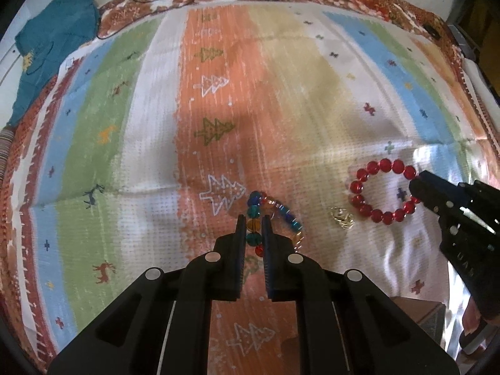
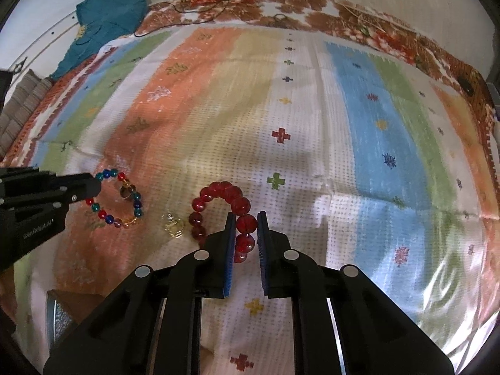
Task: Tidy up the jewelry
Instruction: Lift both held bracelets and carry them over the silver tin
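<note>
Black left tongs point(image 1: 253, 218) straddle the near arc of a multicoloured glass-bead bracelet point(image 1: 275, 218), blue-padded fingers close on either side of the teal and amber beads but seemingly not yet pinching; I judge them slightly apart. That bracelet lies on the striped, tree-and-cross patterned cloth point(image 1: 281, 93) covering what looks like a bed, squashed into a narrow loop whose long axis runs away from the camera. Just right of it sits a small gold wire ring point(image 1: 342, 217), apart from both bracelets. Further right, the round red glass-bead bracelet point(image 2: 225, 206) lies flat, nearly circular, so no clear long axis. Right tongs point(image 2: 247, 218) bracket its near-right beads, fingers apart with a little daylight around the bead. To grip well, each pair should close squarely across one bead, then lift straight up without dragging cloth.
</note>
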